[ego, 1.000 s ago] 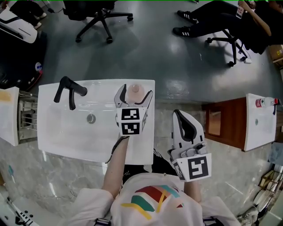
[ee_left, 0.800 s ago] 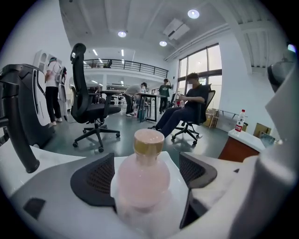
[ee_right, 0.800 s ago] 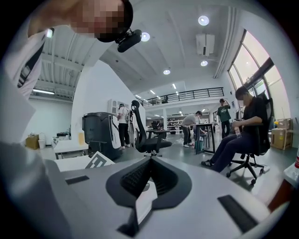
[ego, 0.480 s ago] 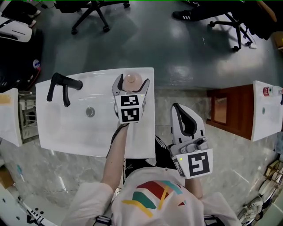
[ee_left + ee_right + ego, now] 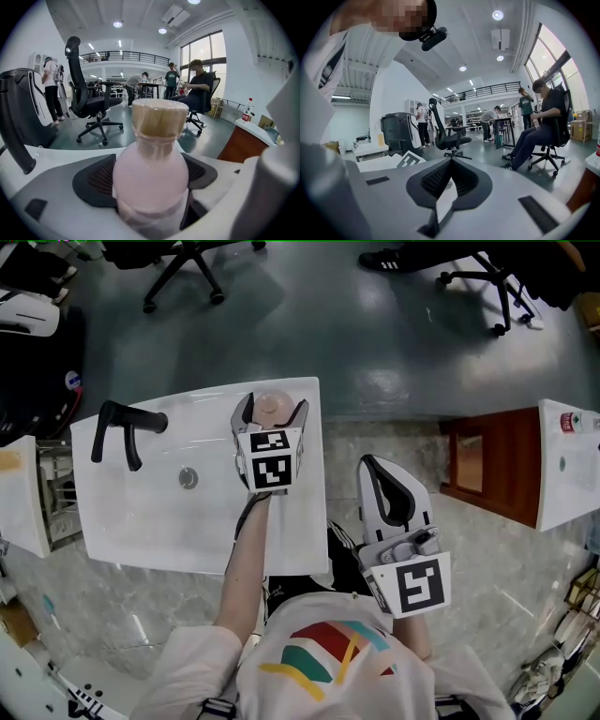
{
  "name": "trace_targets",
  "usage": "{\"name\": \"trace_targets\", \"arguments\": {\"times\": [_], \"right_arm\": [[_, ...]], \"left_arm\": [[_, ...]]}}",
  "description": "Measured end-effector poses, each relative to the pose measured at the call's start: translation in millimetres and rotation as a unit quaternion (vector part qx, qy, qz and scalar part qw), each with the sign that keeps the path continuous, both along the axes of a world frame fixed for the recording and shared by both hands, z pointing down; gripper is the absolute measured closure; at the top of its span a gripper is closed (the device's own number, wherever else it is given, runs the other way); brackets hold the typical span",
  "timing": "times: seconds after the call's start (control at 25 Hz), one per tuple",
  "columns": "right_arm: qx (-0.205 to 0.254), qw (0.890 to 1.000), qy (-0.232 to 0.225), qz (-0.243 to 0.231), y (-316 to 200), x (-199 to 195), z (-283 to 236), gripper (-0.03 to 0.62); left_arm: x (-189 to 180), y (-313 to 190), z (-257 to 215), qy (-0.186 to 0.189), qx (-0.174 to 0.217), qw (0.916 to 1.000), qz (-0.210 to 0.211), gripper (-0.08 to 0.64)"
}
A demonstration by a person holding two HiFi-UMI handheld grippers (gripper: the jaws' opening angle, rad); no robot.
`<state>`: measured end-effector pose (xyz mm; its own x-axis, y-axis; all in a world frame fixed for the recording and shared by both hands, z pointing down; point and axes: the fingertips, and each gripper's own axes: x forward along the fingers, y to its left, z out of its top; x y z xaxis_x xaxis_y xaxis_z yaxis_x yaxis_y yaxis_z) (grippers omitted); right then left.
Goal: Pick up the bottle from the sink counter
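As the left hand-held gripper (image 5: 271,403) has pushed forward along the sink surface (image 5: 141,521) over the last second, the bottle (image 5: 150,173) now sits deeper between its jaws than it did, closer to the marker cube, and the jaws have drawn in on it. In the left gripper view the 2 dark ribbed pads (image 5: 96,180) lie against the bottle's sides with no gap showing, so this hand-held gripper reads as pinching the bottle rather than merely framing it. That suggests the reach is finished and the grasp is made; only the lift seems left. Nothing shows the bottle off the surface yet: from the head view it stands near the far right corner of the white sink top, well apart from the black faucet (image 5: 122,423) and the drain (image 5: 188,478).

The right hand-held gripper (image 5: 373,468) hangs off the sink's right edge, where it was a second ago, with its jaws pressed together at the tips and holding nothing.

The bottle is upright, with a pale pink, milky body that swells into a rounded shoulder, then narrows to a short neck. A tan, wood-coloured cap (image 5: 159,117) tops it. The smooth, curved body may slip if the pinch is light.
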<state>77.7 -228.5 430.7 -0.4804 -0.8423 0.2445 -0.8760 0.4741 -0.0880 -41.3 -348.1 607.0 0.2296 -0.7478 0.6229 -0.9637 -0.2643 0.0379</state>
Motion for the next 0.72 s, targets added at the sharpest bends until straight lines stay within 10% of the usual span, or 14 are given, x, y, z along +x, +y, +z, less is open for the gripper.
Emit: {"name": "trace_targets", "arguments": {"times": [0.72], "right_arm": [[-0.014,1.0,-0.002,-0.004,4.6,0.3,10.8,0.58]], "left_arm": [[0.0,0.3,0.6,-0.015,-0.006,0.9999,0.002,0.153]]}}
